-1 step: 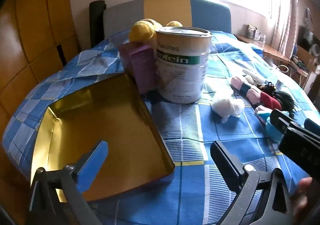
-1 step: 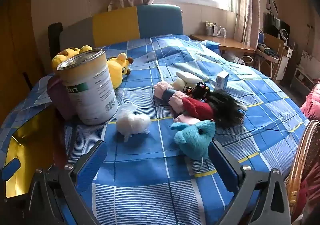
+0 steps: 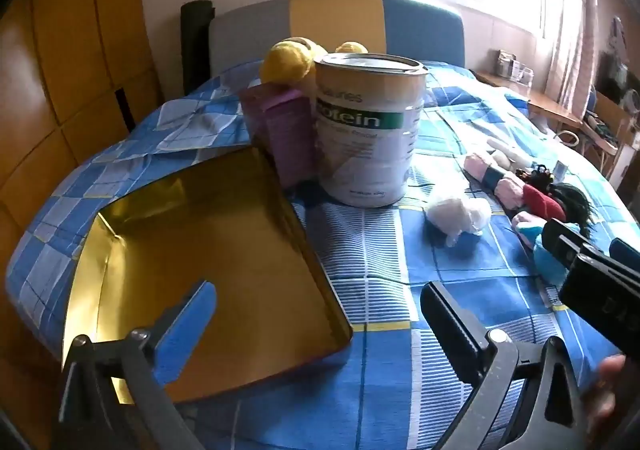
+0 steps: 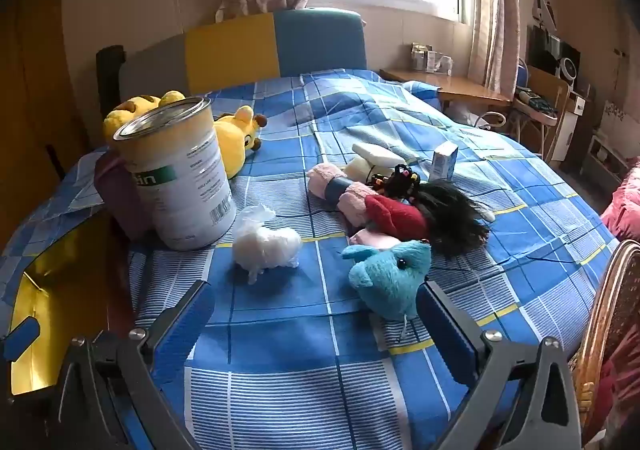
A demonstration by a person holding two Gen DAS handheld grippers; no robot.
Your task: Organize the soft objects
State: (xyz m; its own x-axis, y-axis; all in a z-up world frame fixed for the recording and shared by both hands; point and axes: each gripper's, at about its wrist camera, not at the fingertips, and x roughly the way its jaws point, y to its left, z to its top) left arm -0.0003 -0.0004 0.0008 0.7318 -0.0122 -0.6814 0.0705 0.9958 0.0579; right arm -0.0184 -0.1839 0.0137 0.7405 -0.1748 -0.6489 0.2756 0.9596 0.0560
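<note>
Tin [image 4: 182, 173] beside gold tray [image 3: 120, 250], perhaps touching purple box [image 3: 286, 133]

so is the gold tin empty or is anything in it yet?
Empty as far as shown: the gold tin shows only bare shiny floor in the left wrist view. Its near corner sits behind the left tongs.

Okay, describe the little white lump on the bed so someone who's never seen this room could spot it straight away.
Start at the tall white protein tin standing on the blue checked bedspread. Just beside its base, toward the fluffy teal plush toy, lies a small white soft bundle wrapped in clear crinkled plastic. It is the only plain white, plastic-wrapped item; its neighbours are coloured plush or a rigid tin.
</note>
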